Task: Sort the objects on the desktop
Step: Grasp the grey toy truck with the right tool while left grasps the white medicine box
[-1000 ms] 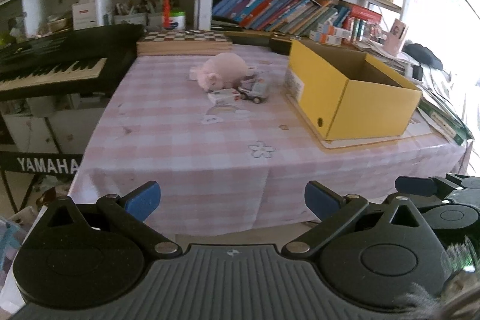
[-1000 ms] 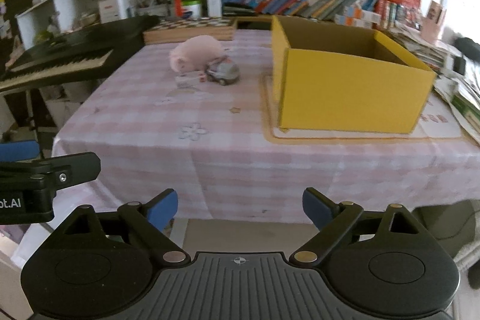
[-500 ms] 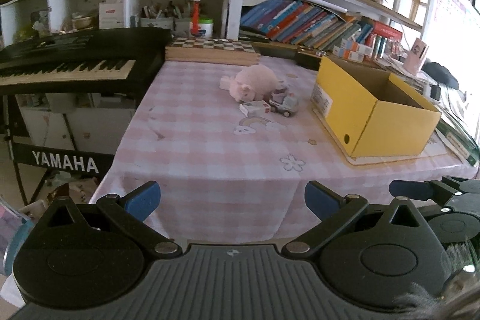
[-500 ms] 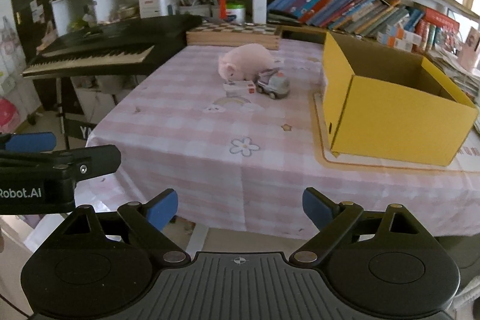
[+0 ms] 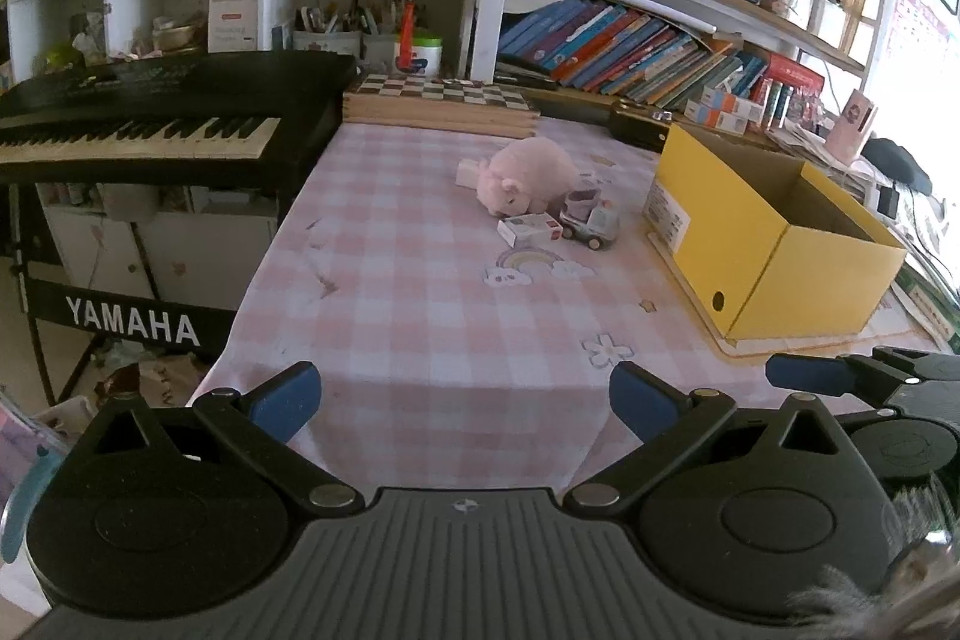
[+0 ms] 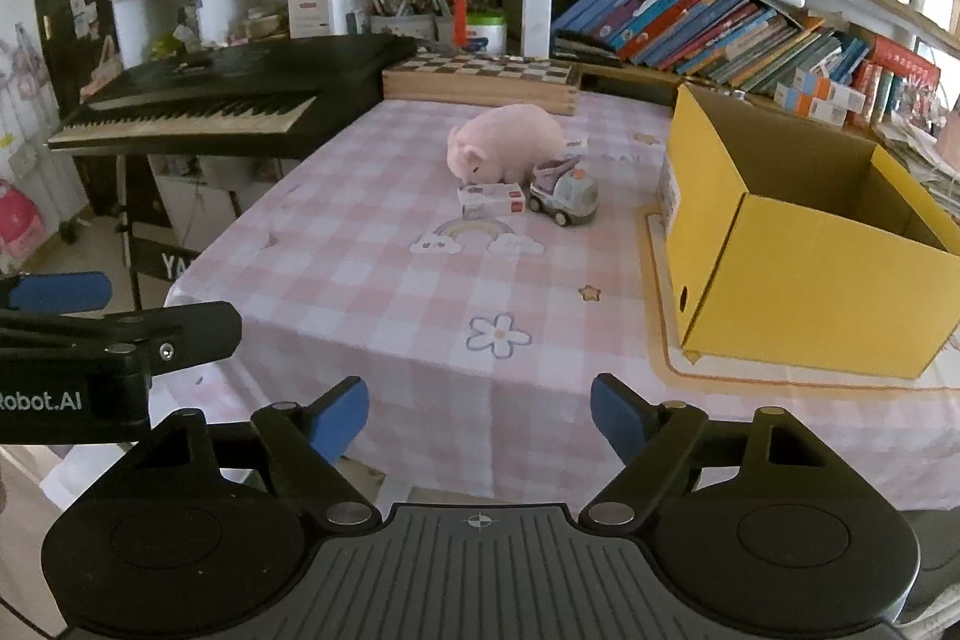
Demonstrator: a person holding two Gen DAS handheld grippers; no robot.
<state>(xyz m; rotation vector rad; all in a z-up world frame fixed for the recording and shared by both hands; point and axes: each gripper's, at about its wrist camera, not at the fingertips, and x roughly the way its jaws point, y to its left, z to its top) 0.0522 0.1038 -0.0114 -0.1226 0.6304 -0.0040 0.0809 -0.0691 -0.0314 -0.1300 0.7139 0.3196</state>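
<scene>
A pink plush pig (image 5: 528,175) (image 6: 507,142) lies mid-table on the pink checked cloth (image 5: 420,304). A small white and red box (image 5: 531,229) (image 6: 492,199) and a grey toy truck (image 5: 591,217) (image 6: 564,193) sit in front of it. An open yellow cardboard box (image 5: 774,232) (image 6: 804,244) stands at the right. My left gripper (image 5: 465,403) is open and empty at the table's near edge. My right gripper (image 6: 480,415) is open and empty at the near edge too. Each shows at the side of the other's view.
A black Yamaha keyboard (image 5: 150,124) (image 6: 228,100) stands left of the table. A wooden chessboard box (image 5: 441,103) (image 6: 480,79) lies at the far edge. Shelves of books (image 5: 630,46) and clutter fill the wall behind.
Both grippers have risen and tilted, so the table is seen from higher and the objects sit lower in view. Both stay open. Nothing on the table has moved.
</scene>
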